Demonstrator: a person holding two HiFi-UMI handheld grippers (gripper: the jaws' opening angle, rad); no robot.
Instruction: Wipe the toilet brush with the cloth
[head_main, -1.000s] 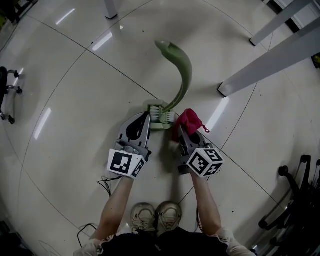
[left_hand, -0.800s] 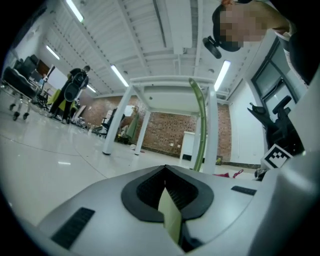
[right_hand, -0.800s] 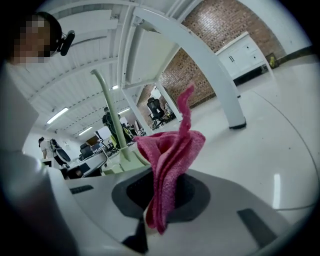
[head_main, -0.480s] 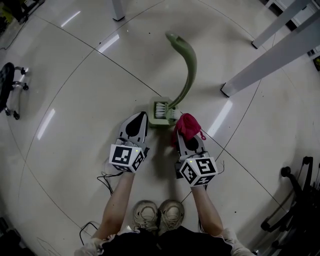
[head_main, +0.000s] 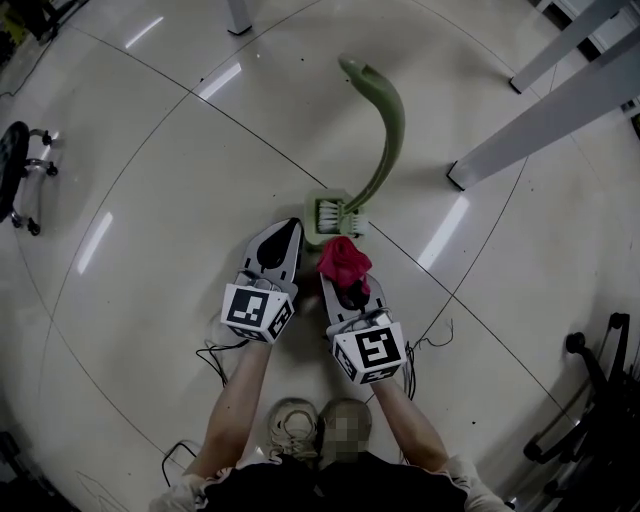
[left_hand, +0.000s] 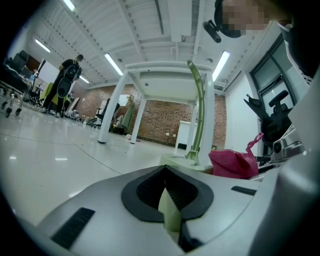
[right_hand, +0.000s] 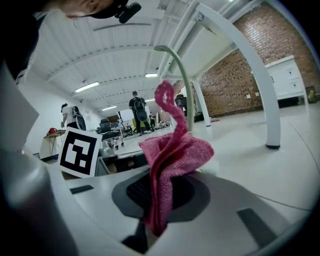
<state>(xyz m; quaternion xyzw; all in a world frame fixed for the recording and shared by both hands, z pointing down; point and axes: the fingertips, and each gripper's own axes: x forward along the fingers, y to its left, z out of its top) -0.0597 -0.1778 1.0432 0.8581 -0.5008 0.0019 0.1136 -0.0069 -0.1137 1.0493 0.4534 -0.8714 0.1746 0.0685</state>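
Note:
The green toilet brush (head_main: 385, 130) stands on the floor, its curved handle rising away from me and its white bristles (head_main: 328, 212) sitting in a pale green base (head_main: 312, 236). My left gripper (head_main: 290, 228) lies low at the base's left edge. In the left gripper view (left_hand: 170, 202) its jaws are shut on a pale green wedge, apparently a corner of that base. My right gripper (head_main: 345, 282) is shut on a bunched pink cloth (head_main: 343, 260), which hangs just in front of the bristles. The cloth (right_hand: 170, 165) fills the right gripper view, with the handle (right_hand: 182, 80) behind it.
White table legs (head_main: 540, 125) run across the floor at the right, and another leg (head_main: 238, 15) is at the top. Wheeled chair bases stand at the left edge (head_main: 15, 175) and lower right (head_main: 590, 400). Cables (head_main: 215, 360) trail by my shoes (head_main: 320, 425).
My right gripper has moved left with the cloth and rolled, so the cloth now sits in front of the bristles instead of to their right. The left gripper has barely shifted.

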